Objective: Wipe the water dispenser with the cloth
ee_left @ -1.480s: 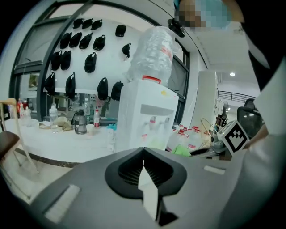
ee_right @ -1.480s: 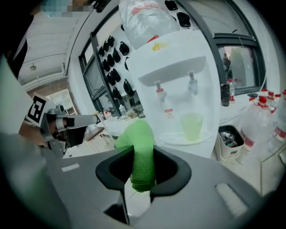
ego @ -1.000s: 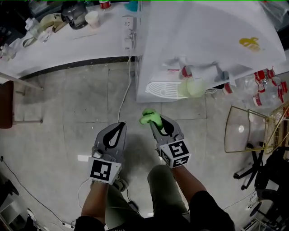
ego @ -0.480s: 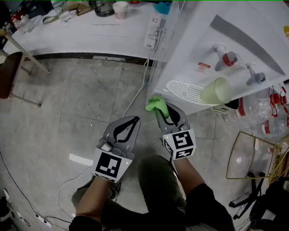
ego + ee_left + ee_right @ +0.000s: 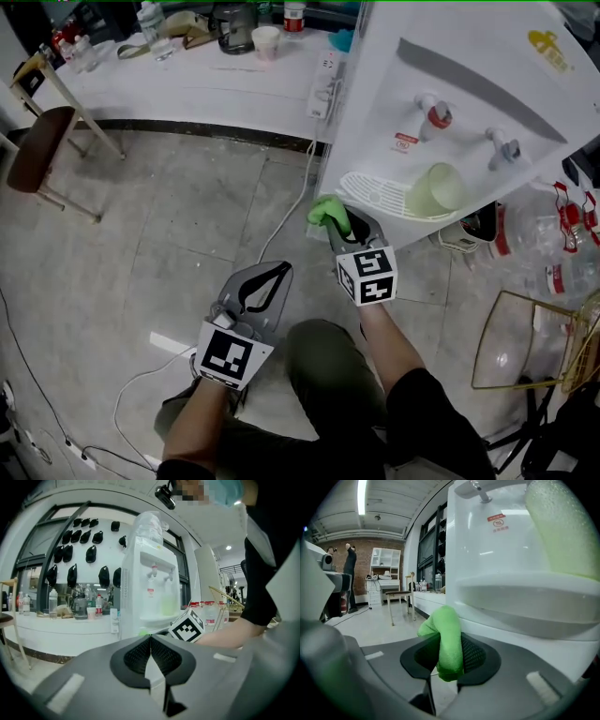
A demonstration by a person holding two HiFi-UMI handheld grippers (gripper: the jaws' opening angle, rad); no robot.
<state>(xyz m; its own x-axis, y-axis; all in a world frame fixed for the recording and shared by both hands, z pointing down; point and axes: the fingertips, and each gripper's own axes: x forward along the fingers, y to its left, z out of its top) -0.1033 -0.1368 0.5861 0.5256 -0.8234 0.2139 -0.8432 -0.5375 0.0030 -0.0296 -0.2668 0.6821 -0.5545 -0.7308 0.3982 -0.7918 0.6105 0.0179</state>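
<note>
A white water dispenser (image 5: 469, 103) stands at the upper right of the head view, with a red tap (image 5: 433, 112), a grey tap (image 5: 504, 147) and a pale green cup (image 5: 433, 190) on its drip tray (image 5: 370, 190). My right gripper (image 5: 336, 223) is shut on a bright green cloth (image 5: 328, 212), held just below the tray's left front corner. In the right gripper view the cloth (image 5: 446, 639) hangs between the jaws next to the dispenser's front (image 5: 511, 583). My left gripper (image 5: 270, 274) is shut and empty, lower left of the dispenser (image 5: 151, 590).
A white counter (image 5: 187, 89) with bottles, a kettle and a cup runs along the back left. A power cord (image 5: 286, 202) trails over the floor. A wooden stool (image 5: 42, 141) stands at the left, water bottles (image 5: 553, 234) and a wire rack (image 5: 548, 347) at the right.
The dispenser has come nearer and more upright in view. My right gripper has carried the cloth up to the corner of the drip tray. The left gripper stays low.
</note>
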